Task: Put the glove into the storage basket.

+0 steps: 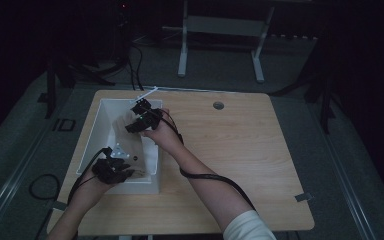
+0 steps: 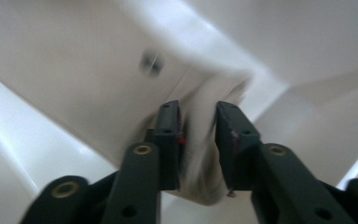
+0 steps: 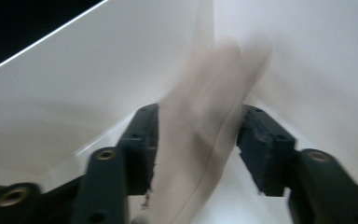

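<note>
- Looking down from the high view, we see a white bin (image 1: 96,131) on the left part of the wooden table (image 1: 240,150), and both grippers reach into it.
- At the left, our left gripper (image 1: 121,169) sits at the near end of the bin, low against its wall.
- In the left gripper view, a pale, soft thing (image 2: 200,135) (blurred, possibly cloth) lies between the two black jaws; it seems to touch the left pad, but we cannot tell whether the pads press on it.
- Behind it we see the bin's white inner wall (image 2: 74,79) with a small dark round spot (image 2: 151,63).
- Farther right, our right gripper (image 1: 136,119) hangs over the far half of the bin, its cable trailing along the forearm.
- In the right gripper view, a beige strip (image 3: 205,140) (blurred) stands between the jaws; they are spread, with a gap at the right pad, so nothing is pinched there.
</note>
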A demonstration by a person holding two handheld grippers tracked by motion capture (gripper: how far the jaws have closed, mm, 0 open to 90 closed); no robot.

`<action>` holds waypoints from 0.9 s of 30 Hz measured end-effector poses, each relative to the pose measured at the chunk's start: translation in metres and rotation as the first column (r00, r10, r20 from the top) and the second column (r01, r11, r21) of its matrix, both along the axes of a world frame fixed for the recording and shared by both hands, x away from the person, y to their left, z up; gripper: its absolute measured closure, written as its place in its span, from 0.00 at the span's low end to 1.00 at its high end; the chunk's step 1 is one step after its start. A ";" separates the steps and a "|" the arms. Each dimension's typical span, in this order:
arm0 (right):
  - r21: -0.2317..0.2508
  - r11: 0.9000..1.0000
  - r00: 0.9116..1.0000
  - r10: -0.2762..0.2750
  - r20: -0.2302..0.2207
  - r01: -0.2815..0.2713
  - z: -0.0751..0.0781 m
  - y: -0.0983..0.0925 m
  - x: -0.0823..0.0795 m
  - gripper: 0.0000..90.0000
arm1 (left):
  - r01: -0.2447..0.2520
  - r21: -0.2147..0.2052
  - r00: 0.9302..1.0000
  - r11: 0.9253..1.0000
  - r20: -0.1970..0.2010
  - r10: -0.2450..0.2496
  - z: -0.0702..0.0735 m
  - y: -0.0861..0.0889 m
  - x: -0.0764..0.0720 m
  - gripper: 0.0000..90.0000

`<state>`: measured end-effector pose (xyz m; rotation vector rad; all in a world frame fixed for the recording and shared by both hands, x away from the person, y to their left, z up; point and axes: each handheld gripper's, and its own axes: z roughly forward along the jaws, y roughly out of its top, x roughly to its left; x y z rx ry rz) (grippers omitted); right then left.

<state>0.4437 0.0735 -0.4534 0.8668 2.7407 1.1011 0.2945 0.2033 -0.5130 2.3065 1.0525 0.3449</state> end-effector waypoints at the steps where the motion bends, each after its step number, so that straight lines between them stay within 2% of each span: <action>1: -0.005 1.000 1.000 -0.004 0.014 0.004 0.001 0.000 0.000 0.48 | -0.008 -0.011 1.000 1.000 -0.008 0.008 0.001 0.000 0.001 0.70; 4: 0.012 1.000 1.000 -0.003 0.020 0.003 0.004 -0.003 -0.001 0.44 | -0.046 -0.026 0.999 0.999 0.004 0.046 0.003 0.001 0.003 0.59; 7: 0.039 0.999 1.000 0.011 0.023 -0.012 0.010 -0.008 -0.003 0.39 | -0.080 -0.070 0.996 0.994 0.018 0.082 0.008 0.002 0.003 0.49; 10: 0.057 0.998 0.999 0.030 0.022 -0.031 0.015 -0.012 -0.005 0.29 | -0.116 -0.110 0.992 0.987 0.039 0.121 0.015 0.001 0.002 0.38; 12: 0.070 0.996 0.998 0.056 0.018 -0.057 0.019 -0.016 -0.006 0.21 | -0.149 -0.141 0.985 0.979 0.060 0.159 0.020 0.000 0.002 0.29; 16: 0.082 0.993 0.996 0.083 0.037 -0.086 0.027 -0.027 -0.009 0.16 | -0.165 -0.184 0.978 0.969 0.096 0.185 0.032 0.000 0.002 0.13; 20: 0.086 0.992 0.994 0.083 0.064 -0.089 0.034 -0.042 -0.012 0.17 | -0.156 -0.253 0.970 0.955 0.143 0.197 0.043 -0.002 0.000 0.13; 22: 0.089 0.992 0.994 0.080 0.072 -0.086 0.039 -0.050 -0.014 0.17 | -0.139 -0.271 0.970 0.952 0.155 0.186 0.049 -0.004 -0.001 0.13; 27: 0.114 0.990 0.993 0.069 0.099 -0.080 0.048 -0.074 -0.022 0.17 | -0.101 -0.277 0.967 0.955 0.197 0.160 0.060 -0.016 -0.004 0.13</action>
